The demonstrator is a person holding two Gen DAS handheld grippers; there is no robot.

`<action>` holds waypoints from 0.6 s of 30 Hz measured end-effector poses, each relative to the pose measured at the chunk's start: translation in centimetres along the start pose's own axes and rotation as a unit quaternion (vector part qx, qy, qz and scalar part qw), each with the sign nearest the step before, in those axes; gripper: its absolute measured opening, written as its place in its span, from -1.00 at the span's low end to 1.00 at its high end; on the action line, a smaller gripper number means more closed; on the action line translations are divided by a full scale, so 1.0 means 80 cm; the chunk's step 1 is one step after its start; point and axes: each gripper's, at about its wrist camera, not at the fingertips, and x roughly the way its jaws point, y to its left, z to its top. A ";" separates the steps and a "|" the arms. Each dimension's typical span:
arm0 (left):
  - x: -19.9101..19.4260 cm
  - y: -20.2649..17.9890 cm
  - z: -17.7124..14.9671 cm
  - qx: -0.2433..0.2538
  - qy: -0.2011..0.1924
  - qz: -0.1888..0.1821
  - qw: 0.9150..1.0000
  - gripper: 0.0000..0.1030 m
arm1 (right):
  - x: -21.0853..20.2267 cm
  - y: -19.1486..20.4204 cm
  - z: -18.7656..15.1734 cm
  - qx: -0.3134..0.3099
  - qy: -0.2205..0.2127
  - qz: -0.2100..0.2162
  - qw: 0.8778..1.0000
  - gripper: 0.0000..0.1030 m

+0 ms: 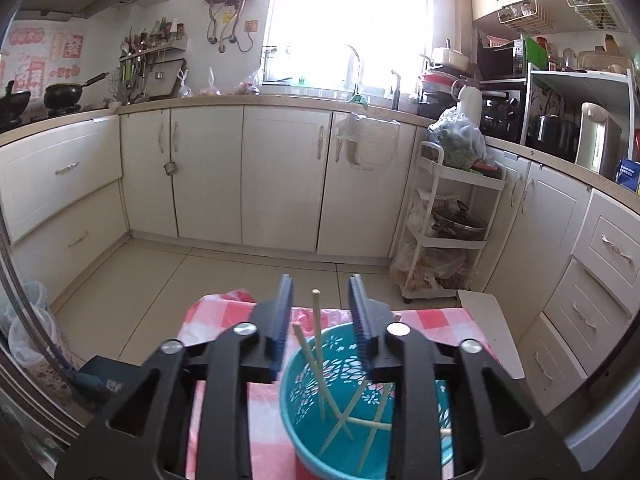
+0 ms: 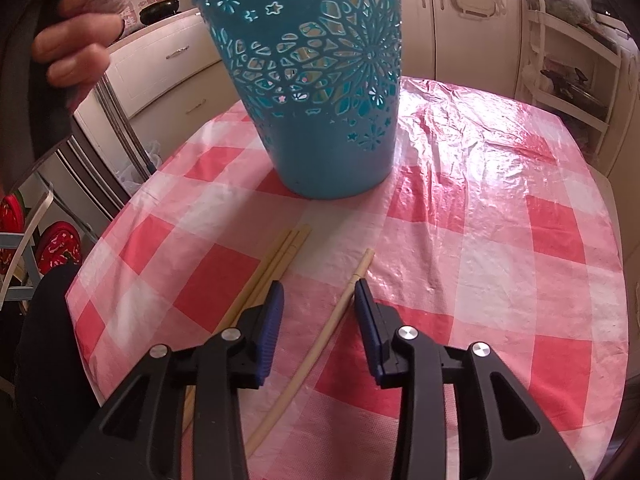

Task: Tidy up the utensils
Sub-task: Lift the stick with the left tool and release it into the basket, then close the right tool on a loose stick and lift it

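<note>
A teal perforated basket (image 2: 320, 152) stands upright on the table's pink checked cloth (image 2: 480, 240). In the left wrist view my left gripper (image 1: 321, 280) hovers open over the basket (image 1: 304, 384). Several pale chopsticks (image 1: 318, 352) lean inside it, and one rises between the fingers untouched. My right gripper (image 2: 319, 286) is open low over the cloth, near the table's front. A single chopstick (image 2: 332, 324) lies between its fingers, close to the right one. Three more chopsticks (image 2: 276, 256) lie side by side just to its left.
A person's hand (image 2: 76, 40) shows at the upper left, beside the basket. A white storage trolley (image 1: 440, 240) with pots and bags stands past the table's far edge. Cream cabinets (image 1: 280, 176) line the walls. Red cushioned seats (image 2: 56, 244) sit left of the table.
</note>
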 end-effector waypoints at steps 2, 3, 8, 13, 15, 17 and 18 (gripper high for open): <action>-0.027 0.012 -0.006 0.000 -0.014 0.015 1.000 0.12 | -0.002 -0.005 -0.001 0.011 -0.001 0.006 1.000 -0.29; -0.041 0.020 -0.010 -0.001 -0.020 0.020 1.000 0.21 | -0.004 -0.008 -0.002 0.017 -0.001 0.006 1.000 -0.29; -0.090 0.065 -0.057 -0.012 -0.019 0.065 0.998 0.61 | -0.012 -0.008 -0.009 0.024 -0.003 -0.010 1.000 -0.29; -0.059 0.117 -0.140 -0.047 0.089 0.096 0.990 0.64 | -0.006 0.006 -0.004 0.007 0.007 -0.049 0.999 -0.35; -0.040 0.134 -0.166 -0.066 0.132 0.097 0.984 0.63 | -0.003 0.010 -0.002 0.001 0.009 -0.062 0.998 -0.40; -0.022 0.141 -0.184 -0.076 0.160 0.094 0.980 0.63 | -0.001 0.016 -0.003 -0.026 0.016 -0.067 0.997 -0.59; -0.015 0.141 -0.190 -0.073 0.169 0.093 0.978 0.63 | -0.002 0.019 -0.003 -0.042 0.023 -0.063 0.997 -0.75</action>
